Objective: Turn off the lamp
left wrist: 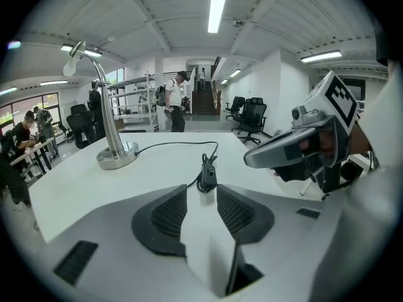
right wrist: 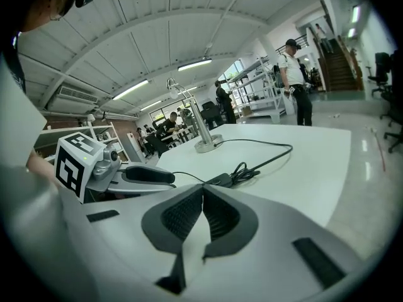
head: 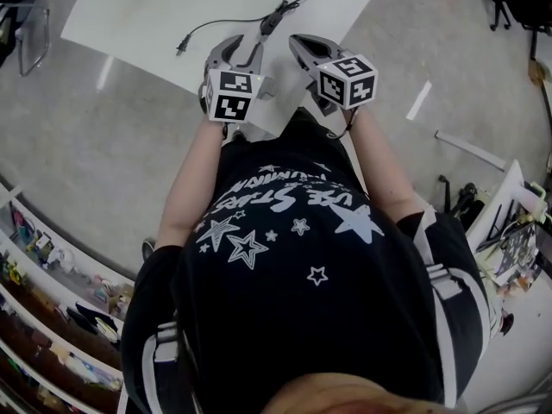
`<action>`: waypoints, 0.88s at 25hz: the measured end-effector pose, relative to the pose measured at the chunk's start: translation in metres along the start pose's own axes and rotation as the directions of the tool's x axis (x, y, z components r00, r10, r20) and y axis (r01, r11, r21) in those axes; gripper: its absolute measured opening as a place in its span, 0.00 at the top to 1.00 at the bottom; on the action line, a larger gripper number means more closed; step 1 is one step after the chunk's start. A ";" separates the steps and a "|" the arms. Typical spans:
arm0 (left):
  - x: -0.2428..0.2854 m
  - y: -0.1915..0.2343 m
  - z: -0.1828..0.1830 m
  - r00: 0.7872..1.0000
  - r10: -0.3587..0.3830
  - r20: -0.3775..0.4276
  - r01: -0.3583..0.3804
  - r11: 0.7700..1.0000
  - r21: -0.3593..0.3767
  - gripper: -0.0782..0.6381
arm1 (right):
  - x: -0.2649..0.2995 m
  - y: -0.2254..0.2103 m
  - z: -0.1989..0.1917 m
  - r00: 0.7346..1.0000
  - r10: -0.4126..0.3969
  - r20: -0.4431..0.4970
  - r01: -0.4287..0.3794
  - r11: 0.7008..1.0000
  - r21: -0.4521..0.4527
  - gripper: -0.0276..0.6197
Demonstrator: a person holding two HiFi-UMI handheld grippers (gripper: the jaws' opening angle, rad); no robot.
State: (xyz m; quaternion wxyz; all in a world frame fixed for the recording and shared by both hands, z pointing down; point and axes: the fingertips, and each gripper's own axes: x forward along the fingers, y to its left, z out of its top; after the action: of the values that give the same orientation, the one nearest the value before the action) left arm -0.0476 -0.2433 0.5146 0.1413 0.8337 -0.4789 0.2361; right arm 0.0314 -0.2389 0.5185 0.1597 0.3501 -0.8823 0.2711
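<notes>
Near the close edge of the white rectangular table (head: 336,7), two grey hand-held grippers sit side by side, pointing toward its far side. The left gripper (left wrist: 201,197) has its fingers apart with nothing between them. Just beyond its tips lies the small black inline switch (left wrist: 208,176) on a thin black cord (left wrist: 170,145). The right gripper (right wrist: 201,190) has its fingertips meeting, with nothing between them. At the far left stands the chrome desk lamp (left wrist: 116,156) on a round base.
</notes>
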 end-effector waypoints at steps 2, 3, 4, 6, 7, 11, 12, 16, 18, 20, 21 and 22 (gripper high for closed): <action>-0.015 0.002 -0.001 1.000 -0.006 0.014 0.006 1.000 0.003 0.69 | 0.000 0.016 -0.001 1.000 -0.005 0.008 0.005 1.000 -0.009 0.95; -0.023 0.002 -0.001 1.000 -0.010 0.021 0.010 1.000 0.002 0.69 | 0.000 0.024 -0.002 1.000 -0.007 0.010 0.007 1.000 -0.017 0.95; -0.030 0.002 -0.002 1.000 -0.016 0.027 0.016 1.000 0.001 0.69 | 0.000 0.033 -0.003 1.000 -0.008 0.014 0.009 1.000 -0.025 0.95; -0.043 0.001 -0.003 0.998 -0.038 0.040 0.038 0.999 -0.001 0.69 | -0.003 0.046 -0.003 0.999 -0.019 0.028 0.020 0.999 -0.037 0.95; -0.048 0.000 -0.003 0.997 -0.054 0.046 0.054 0.999 0.001 0.70 | -0.004 0.051 -0.003 0.999 -0.030 0.038 0.031 0.999 -0.041 0.95; -0.077 0.002 -0.007 0.994 -0.079 0.082 0.079 0.997 0.007 0.70 | -0.010 0.075 -0.008 0.996 -0.063 0.059 0.066 0.997 -0.039 0.95; -0.084 0.003 -0.007 0.993 -0.078 0.093 0.078 0.997 0.003 0.70 | -0.012 0.081 -0.010 0.996 -0.069 0.062 0.072 0.997 -0.041 0.95; -0.107 0.007 -0.002 0.985 -0.087 0.148 0.090 0.996 -0.010 0.70 | -0.021 0.100 -0.014 0.991 -0.104 0.082 0.108 0.993 -0.046 0.95; -0.120 0.005 0.002 0.978 -0.100 0.182 0.104 0.994 -0.016 0.70 | -0.026 0.109 -0.016 0.988 -0.121 0.095 0.126 0.991 -0.044 0.95; -0.133 0.010 0.004 0.972 -0.097 0.214 0.106 0.994 -0.028 0.70 | -0.028 0.120 -0.019 0.985 -0.138 0.102 0.142 0.989 -0.040 0.95; -0.139 0.016 0.004 0.969 -0.085 0.231 0.095 0.995 -0.035 0.70 | -0.027 0.126 -0.022 0.984 -0.145 0.103 0.149 0.988 -0.037 0.95; -0.145 0.023 0.004 0.967 -0.071 0.244 0.084 0.996 -0.042 0.70 | -0.026 0.132 -0.025 0.983 -0.152 0.102 0.156 0.987 -0.034 0.95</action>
State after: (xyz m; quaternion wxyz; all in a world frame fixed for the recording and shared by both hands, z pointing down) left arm -0.1286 -0.1507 0.4351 0.1127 0.8703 -0.4656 0.1141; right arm -0.0405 -0.1300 0.4782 0.1434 0.4271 -0.8648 0.2217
